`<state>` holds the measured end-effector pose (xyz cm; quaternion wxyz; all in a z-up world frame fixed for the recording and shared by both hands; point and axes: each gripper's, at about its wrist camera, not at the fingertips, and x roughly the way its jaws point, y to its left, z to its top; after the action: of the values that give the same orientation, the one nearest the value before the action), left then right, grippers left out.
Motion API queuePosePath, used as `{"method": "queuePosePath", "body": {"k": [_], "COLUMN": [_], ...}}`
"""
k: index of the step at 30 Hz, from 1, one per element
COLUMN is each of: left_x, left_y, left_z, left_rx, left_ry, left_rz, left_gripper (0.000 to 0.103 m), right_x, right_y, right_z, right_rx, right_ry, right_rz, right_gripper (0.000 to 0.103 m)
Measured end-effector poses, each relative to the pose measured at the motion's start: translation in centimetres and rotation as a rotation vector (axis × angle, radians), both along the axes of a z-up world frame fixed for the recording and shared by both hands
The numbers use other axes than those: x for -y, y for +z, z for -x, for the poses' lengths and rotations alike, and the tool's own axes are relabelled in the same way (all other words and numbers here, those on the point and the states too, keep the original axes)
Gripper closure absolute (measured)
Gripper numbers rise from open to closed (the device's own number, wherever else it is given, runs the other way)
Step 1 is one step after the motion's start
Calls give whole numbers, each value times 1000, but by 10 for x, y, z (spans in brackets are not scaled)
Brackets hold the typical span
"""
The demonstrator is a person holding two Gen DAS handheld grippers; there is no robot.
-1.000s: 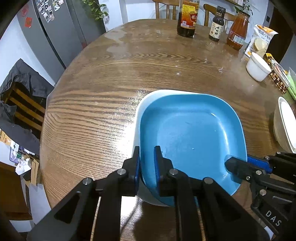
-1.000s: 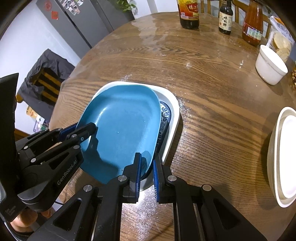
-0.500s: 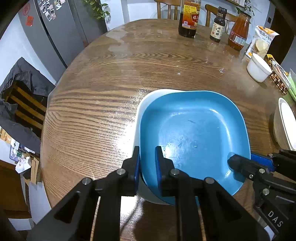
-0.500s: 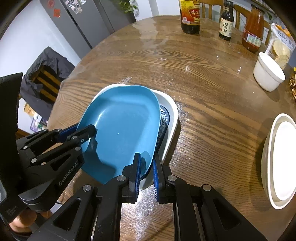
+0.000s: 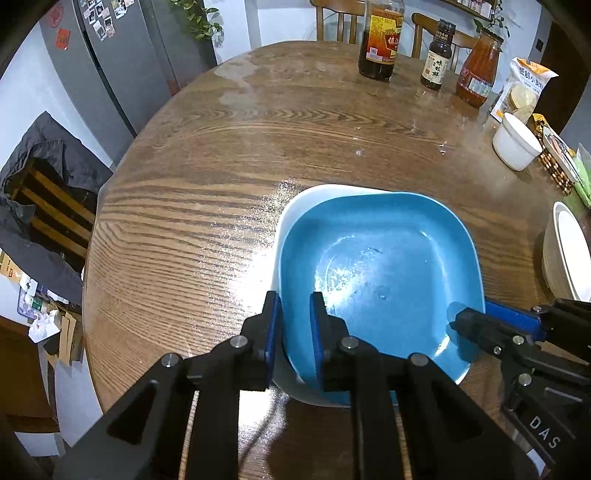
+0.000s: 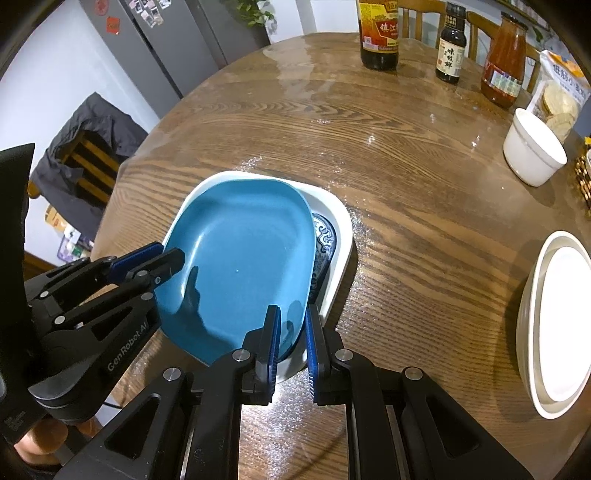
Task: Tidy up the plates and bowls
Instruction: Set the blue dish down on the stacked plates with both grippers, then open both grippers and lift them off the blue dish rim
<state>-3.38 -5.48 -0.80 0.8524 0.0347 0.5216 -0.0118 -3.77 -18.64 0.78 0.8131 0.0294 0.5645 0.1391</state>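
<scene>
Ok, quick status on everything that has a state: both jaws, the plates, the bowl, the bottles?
left gripper: jaws shut on blue plate rim
right gripper: jaws shut on the same rim
blue plate: tilted, over the white dish
white dish: flat on table, patterned plate inside
patterned plate: mostly covered
white bowl: upright, contents not visible
stacked white plates: nested, flat
three bottles: upright

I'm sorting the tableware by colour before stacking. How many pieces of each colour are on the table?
Blue: 1, the blue plate
Blue-and-white patterned: 1, the patterned dish
White: 3, the white dish, white cup, white plate stack
Total: 5
</scene>
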Motion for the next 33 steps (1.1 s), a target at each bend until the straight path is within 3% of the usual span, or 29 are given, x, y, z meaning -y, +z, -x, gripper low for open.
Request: {"method": "queuePosePath", "body": {"k": [2,6,22,33], "left_x": [0,-3,-11,-11], "left_y": [1,5,10,13], "left_z": [0,0,0,1], "left_rx": [3,21,31,37], "left_ry": [1,20,58,73], "left_rz": [-1,-13,-7,-17], "left_gripper": [86,70,69,54], "right_x": [-1,-1,-3,-1], "right_y": [1,4,11,13], "right_z": [1,1,-3,-4], "right_rx": [5,19,38,47], "right_ry": [0,2,33,43], "right_rz": [2,7,-1,-3], "right_gripper": [91,91,91,90]}}
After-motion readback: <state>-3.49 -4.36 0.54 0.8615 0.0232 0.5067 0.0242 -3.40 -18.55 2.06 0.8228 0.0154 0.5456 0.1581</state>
